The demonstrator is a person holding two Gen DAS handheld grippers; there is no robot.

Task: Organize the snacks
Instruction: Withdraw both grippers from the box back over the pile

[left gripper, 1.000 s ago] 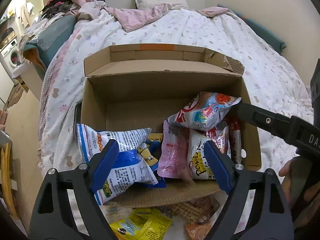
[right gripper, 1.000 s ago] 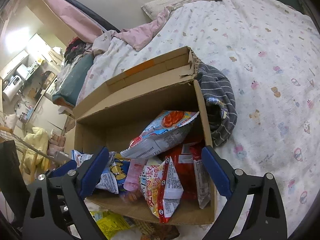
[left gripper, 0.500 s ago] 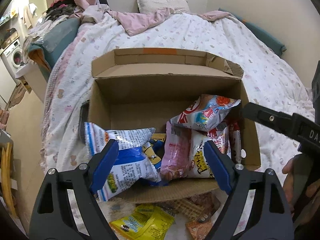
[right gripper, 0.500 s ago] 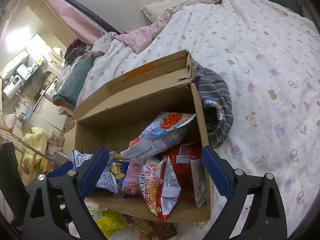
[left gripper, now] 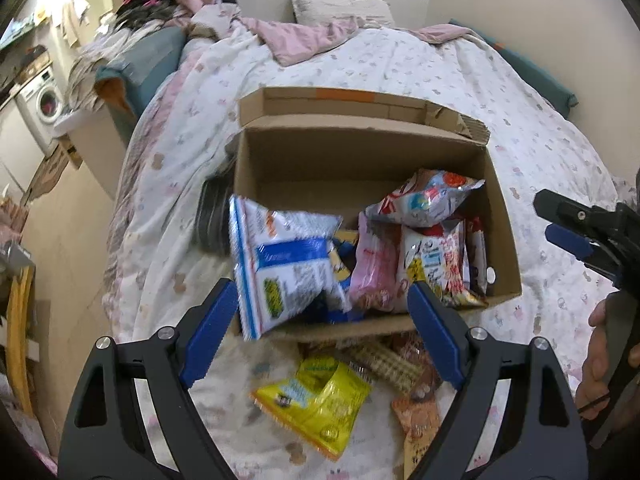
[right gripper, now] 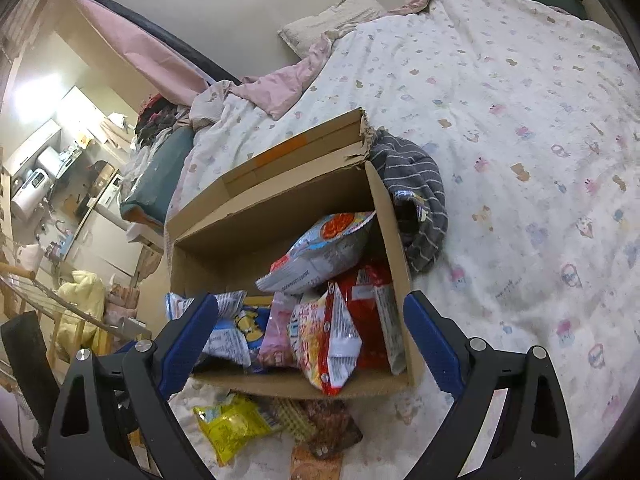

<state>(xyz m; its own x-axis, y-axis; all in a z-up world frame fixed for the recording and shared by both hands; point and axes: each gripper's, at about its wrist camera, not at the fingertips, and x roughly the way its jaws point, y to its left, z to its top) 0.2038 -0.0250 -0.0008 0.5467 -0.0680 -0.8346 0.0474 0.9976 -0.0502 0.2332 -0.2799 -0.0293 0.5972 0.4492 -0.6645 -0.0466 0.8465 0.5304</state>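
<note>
Snacks fill cardboard box ahead; left gripper and right gripper have withdrawn, spread, empty; yellow packet below awaits.

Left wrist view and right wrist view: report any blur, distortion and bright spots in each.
Left wrist view: the blue-and-white bag and yellow packet are smeared by motion blur; fisheye bends the cardboard box edges and darkens the corners. Right wrist view: sharper overall, with an overexposed patch of light on the wall at upper left; the same fisheye curvature bows the bed.
</note>
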